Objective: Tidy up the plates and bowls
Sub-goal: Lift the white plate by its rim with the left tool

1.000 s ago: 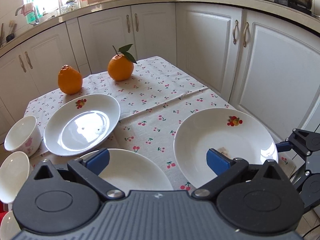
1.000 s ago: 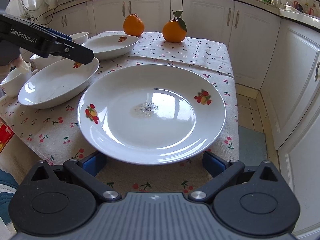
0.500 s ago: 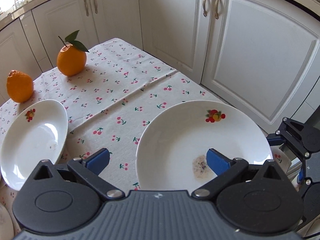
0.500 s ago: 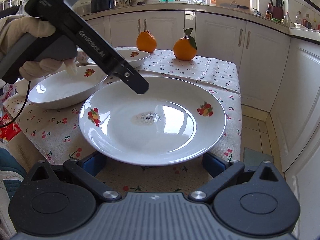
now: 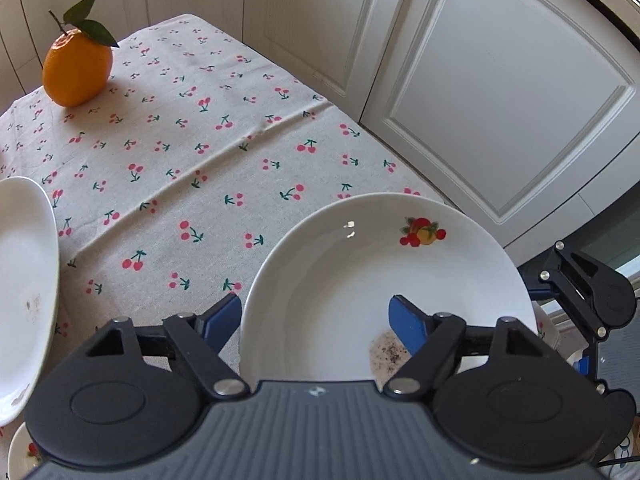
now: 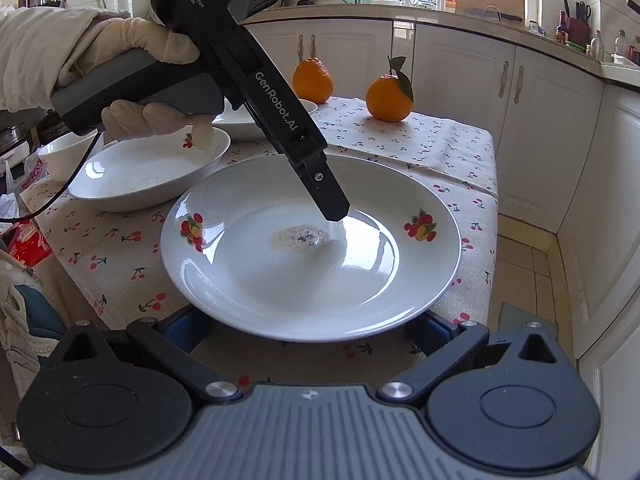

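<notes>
A white plate with fruit prints and a dirty spot [image 6: 312,256] lies at the table's front right corner; it also shows in the left wrist view [image 5: 360,280]. My left gripper [image 5: 316,320] is open, one finger outside the plate's rim and one over its inside; its tip [image 6: 334,208] hangs just above the dirty spot. My right gripper [image 6: 308,332] is open at the plate's near edge, its fingers below the rim. A second plate [image 6: 148,168] lies to the left, a third plate [image 6: 240,120] behind it, and a small bowl [image 6: 60,152] at far left.
Two oranges [image 6: 389,96] [image 6: 312,80] stand at the back of the cherry-print tablecloth [image 5: 180,152]. White cabinets [image 5: 480,100] close in on the right and behind. The table's right edge drops to a tiled floor [image 6: 524,264].
My left gripper has swung right and down from over the left plates to the front right plate. The right gripper has held its place at that plate's near edge.
</notes>
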`<act>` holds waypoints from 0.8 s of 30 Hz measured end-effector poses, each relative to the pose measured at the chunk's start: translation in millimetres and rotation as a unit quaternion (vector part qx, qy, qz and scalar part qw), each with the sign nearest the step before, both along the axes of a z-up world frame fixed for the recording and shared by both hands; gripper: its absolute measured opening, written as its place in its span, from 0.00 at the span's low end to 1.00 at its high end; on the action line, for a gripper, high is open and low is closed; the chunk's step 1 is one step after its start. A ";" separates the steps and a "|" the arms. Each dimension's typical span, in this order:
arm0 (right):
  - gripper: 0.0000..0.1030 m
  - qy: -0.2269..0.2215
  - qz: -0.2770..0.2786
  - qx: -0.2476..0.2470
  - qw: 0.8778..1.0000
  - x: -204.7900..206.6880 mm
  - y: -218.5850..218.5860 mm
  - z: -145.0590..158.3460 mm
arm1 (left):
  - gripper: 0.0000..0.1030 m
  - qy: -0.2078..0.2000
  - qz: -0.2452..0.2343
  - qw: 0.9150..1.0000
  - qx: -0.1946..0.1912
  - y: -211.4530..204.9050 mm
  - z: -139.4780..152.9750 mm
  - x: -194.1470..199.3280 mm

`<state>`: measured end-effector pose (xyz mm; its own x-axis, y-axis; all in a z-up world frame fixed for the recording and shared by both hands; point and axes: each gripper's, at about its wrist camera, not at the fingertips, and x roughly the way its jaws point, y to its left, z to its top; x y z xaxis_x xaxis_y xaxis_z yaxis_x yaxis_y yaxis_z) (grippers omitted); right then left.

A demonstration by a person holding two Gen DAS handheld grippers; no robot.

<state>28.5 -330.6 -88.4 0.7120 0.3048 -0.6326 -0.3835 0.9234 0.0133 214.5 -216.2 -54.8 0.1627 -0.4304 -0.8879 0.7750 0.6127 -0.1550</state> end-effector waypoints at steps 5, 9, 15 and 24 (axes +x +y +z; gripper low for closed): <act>1.00 0.001 0.000 0.000 1.000 -0.6 0.3 0.3 | 0.71 0.017 -0.015 1.000 0.003 -2.4 0.0 4.6; 1.00 0.006 0.001 -0.003 1.000 1.1 0.8 1.1 | 0.70 0.014 -0.029 0.999 0.003 -3.5 0.9 2.3; 1.00 0.016 0.001 -0.009 1.000 4.7 2.8 3.6 | 0.70 0.010 -0.032 0.999 0.009 -4.1 1.9 0.3; 1.00 0.025 0.004 -0.005 1.000 9.8 3.4 6.1 | 0.69 0.004 -0.024 1.000 -0.004 1.9 7.8 0.7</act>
